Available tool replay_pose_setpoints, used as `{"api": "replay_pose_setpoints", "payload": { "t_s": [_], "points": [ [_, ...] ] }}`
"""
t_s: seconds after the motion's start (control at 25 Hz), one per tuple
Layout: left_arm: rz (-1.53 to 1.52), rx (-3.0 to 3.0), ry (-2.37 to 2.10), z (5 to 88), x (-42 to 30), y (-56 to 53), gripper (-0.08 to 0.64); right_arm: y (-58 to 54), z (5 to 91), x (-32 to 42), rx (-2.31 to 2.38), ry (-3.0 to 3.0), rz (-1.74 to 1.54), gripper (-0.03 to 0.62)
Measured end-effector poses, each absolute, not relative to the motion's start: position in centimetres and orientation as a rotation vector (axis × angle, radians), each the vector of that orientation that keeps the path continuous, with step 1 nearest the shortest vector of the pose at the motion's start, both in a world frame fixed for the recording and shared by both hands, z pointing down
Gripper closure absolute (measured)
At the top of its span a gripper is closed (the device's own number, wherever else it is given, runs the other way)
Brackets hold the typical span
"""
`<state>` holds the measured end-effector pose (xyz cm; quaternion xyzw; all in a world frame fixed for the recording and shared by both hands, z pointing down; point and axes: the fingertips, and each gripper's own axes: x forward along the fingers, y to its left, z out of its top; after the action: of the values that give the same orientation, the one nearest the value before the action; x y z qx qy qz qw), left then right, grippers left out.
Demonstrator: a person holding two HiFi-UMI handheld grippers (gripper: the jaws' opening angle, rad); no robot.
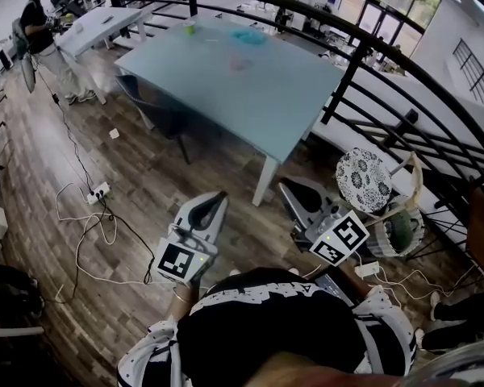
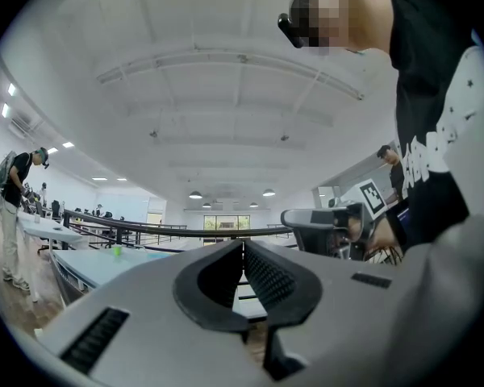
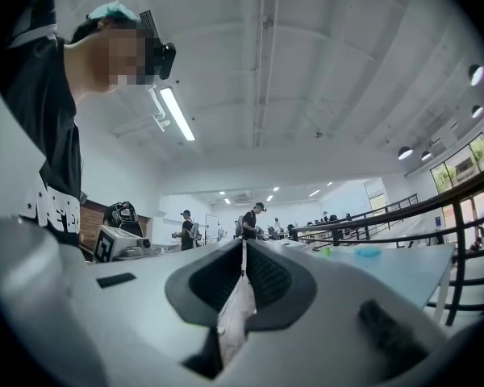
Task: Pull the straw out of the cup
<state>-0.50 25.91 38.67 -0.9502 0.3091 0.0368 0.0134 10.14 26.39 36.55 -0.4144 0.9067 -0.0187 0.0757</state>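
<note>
The left gripper (image 1: pixel 218 197) and right gripper (image 1: pixel 285 185) are being held well apart from the surface (image 1: pixel 290 95), fingers closed, empty; the unseen straw is being judged light, bendy, best pinched high.

Bright, even light: windows (image 1: pixel 385 2) and ceiling strip lamps (image 3: pixel 177 114). Table (image 1: pixel 258 95) top washed pale, soft shadow beneath. Heavy fisheye bending; corners black. Far objects smeared.
</note>
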Motion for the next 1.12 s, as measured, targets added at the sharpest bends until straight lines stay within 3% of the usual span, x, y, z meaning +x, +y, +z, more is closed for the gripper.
{"api": "replay_pose_setpoints", "payload": {
  "t_s": [1.12],
  "points": [
    [0.069,-2.916,1.117,38.8,-0.5,20.7,0.546,19.2,36.1,11.6,-1.149,2.733,-0.072,0.558]
  ]
}}
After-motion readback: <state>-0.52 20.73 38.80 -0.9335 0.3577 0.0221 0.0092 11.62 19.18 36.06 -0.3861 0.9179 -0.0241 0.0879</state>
